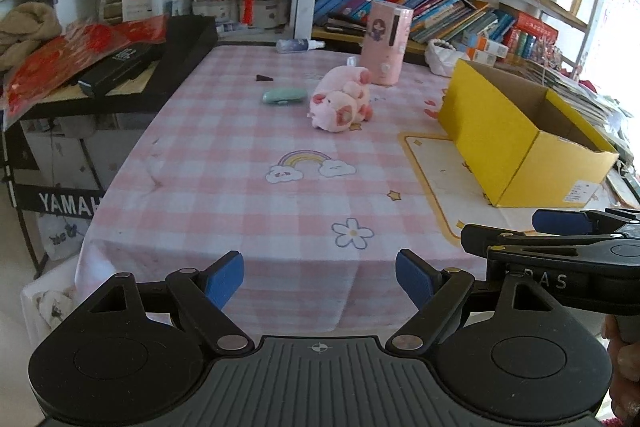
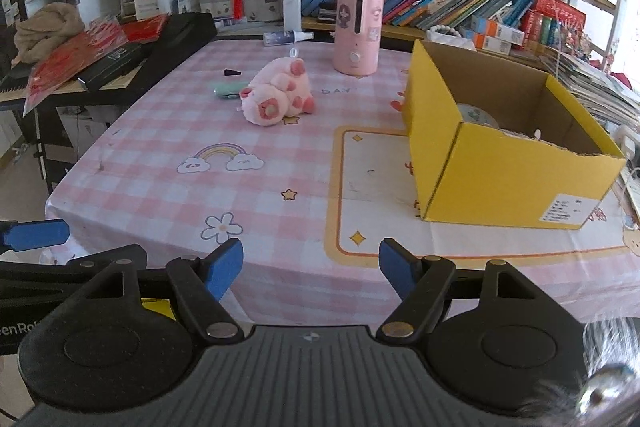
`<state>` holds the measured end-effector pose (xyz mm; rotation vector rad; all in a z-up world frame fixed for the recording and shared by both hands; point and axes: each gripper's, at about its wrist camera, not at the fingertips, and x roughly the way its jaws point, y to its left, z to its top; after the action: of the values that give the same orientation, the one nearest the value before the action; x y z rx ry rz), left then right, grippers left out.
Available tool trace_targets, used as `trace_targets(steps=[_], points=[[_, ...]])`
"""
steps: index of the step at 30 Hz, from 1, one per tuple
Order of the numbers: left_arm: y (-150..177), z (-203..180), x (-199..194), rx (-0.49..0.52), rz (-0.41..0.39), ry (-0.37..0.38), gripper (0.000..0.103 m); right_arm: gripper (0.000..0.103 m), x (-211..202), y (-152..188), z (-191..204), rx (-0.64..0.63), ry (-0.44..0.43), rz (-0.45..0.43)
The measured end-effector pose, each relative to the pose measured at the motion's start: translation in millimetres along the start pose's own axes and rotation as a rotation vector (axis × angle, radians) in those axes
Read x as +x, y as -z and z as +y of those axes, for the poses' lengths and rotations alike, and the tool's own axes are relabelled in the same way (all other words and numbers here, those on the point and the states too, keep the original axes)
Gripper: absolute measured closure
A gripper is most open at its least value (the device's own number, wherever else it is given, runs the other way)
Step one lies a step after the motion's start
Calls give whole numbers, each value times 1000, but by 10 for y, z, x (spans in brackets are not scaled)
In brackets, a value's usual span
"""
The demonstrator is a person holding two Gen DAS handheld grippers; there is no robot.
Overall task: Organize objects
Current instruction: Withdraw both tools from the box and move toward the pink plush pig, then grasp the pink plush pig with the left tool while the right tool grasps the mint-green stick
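Left gripper [image 1: 319, 281]: jaws spread, nothing between them, held over the table's near edge. Right gripper [image 2: 311, 269]: jaws spread, likewise empty, just beside the left.

Checked tablecloth [image 1: 224, 187]: bare directly ahead of both sets of jaws.

Yellow box [image 2: 500, 163]: ahead and right of the right jaws, open-topped; holds a round patterned item [image 2: 476, 115], possibly a tape roll, part hidden by the wall.

Plush pig [image 1: 340, 99]: well ahead of the left jaws, lying on its side. Advice: approach low, straddle the body's middle, close gently.

Green case [image 1: 284, 96]: touching-close, left of pig.

Pink canister [image 1: 386, 43]: farthest, upright behind pig.
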<state>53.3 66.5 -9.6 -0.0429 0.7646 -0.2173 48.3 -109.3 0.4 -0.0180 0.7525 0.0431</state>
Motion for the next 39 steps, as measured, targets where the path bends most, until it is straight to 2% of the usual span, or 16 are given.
trace_targets(steps=[7, 19, 39], points=[[-147, 41, 253, -11, 24, -21, 18, 29, 293, -173, -28, -9, -18, 19], [-596, -10, 784, -49, 45, -41, 18, 29, 856, -686, -232, -29, -35, 34], [-1259, -106, 1451, -53, 30, -96, 18, 29, 1559, -1599, -650, 11, -46, -38]])
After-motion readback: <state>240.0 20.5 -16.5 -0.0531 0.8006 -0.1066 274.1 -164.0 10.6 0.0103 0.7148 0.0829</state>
